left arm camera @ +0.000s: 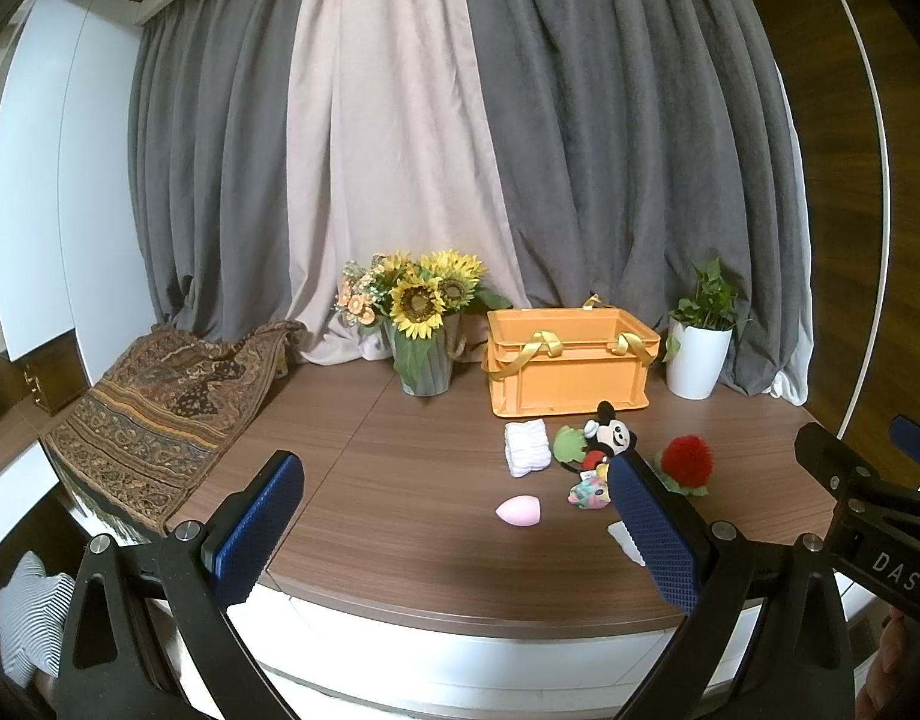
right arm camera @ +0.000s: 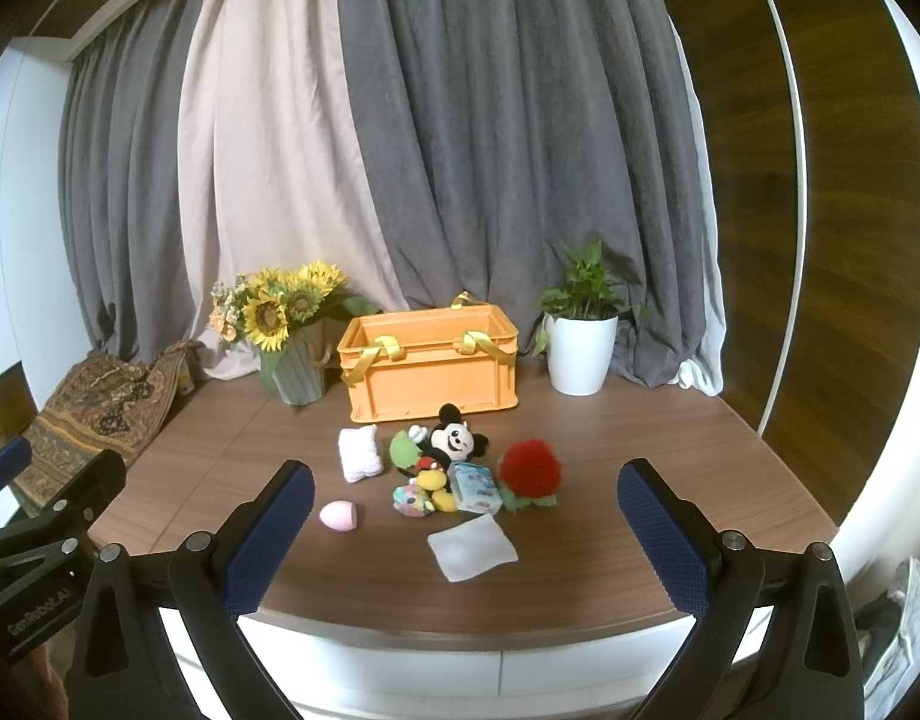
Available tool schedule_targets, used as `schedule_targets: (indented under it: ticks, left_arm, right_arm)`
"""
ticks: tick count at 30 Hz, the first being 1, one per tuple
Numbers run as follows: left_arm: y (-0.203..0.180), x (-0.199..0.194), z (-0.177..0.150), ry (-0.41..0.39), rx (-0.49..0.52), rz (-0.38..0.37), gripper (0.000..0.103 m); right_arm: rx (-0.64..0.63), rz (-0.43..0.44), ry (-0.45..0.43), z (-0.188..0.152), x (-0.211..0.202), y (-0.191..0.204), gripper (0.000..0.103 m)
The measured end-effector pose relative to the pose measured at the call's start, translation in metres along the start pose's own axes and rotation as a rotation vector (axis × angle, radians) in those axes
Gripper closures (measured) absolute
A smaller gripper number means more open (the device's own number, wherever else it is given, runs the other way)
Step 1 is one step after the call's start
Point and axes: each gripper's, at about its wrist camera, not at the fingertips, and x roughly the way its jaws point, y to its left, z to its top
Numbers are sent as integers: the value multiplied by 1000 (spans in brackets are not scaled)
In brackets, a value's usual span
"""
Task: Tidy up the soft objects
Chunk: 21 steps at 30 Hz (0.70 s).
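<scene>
Both grippers, left (left arm camera: pixel 456 516) and right (right arm camera: pixel 466 531), are held wide apart, empty. Clustered plush toys (right arm camera: pixel 453 441) may be dragged together when one is grasped.

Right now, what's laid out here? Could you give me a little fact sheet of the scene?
surface: wooden table
container: orange crate, at the back, no toys seen inside
toys in front of crate: mouse plush, red pompom, rolled white towel, pink sponge, flat white cloth, tissue pack
decor: sunflowers, potted plant, patterned cloth
left gripper: open, holding nothing
right gripper: open, holding nothing
</scene>
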Motion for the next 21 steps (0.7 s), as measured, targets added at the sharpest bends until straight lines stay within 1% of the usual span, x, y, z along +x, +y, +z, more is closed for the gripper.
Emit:
schedule_targets:
  ticks: [12,21]
  left_arm:
    - [-1,-1,0,0,2,-2,0]
    - [-5,7,1,15,10,-14,0]
  right_arm:
    - [1,2,1,0,0,0,1]
    - [3,3,5,-2,1,-1,1]
